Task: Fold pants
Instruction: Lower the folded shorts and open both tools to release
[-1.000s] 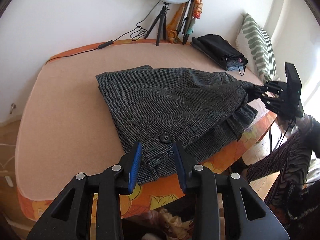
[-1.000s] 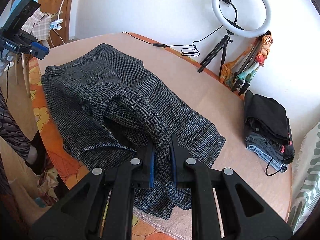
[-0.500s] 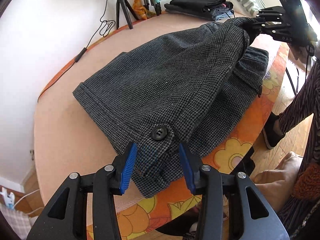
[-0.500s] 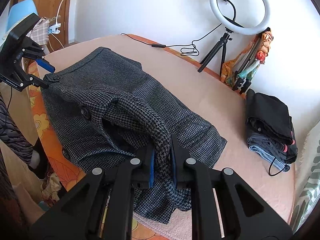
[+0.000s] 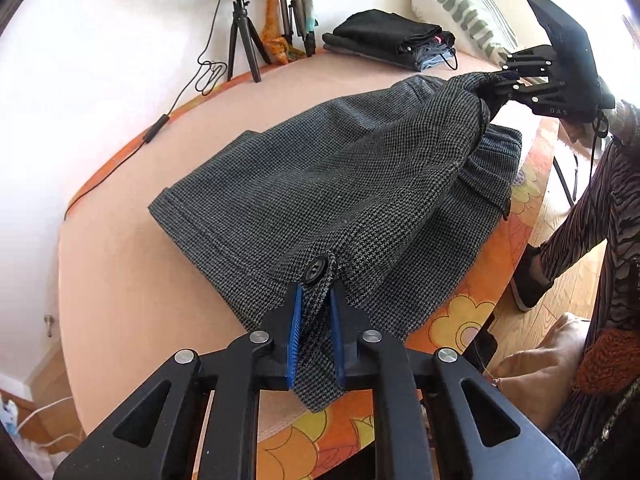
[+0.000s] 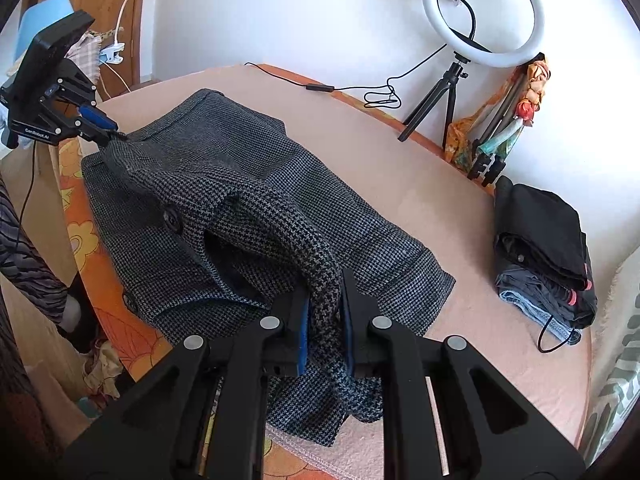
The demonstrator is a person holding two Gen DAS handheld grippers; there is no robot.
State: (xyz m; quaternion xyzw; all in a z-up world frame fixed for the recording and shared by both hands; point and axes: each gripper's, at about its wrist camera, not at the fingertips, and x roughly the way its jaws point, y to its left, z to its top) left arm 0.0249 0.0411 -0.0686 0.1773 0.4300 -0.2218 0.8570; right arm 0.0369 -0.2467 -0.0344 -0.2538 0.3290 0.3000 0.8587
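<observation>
Dark grey houndstooth pants lie on the round peach-covered table, also in the right wrist view. My left gripper is shut on the waistband corner just below a black button. My right gripper is shut on a bunched fold of the pants at the other end and lifts it off the table. The right gripper shows at the far right of the left wrist view; the left gripper shows at the left of the right wrist view.
A ring light on a tripod and its cable stand at the table's back edge. A stack of folded clothes lies at the right. A striped cushion is behind it. The orange floral tablecloth edge hangs in front.
My left gripper has shut on the waistband corner by the button; it was open around it before. My right gripper keeps its hold and has raised the fold slightly.
</observation>
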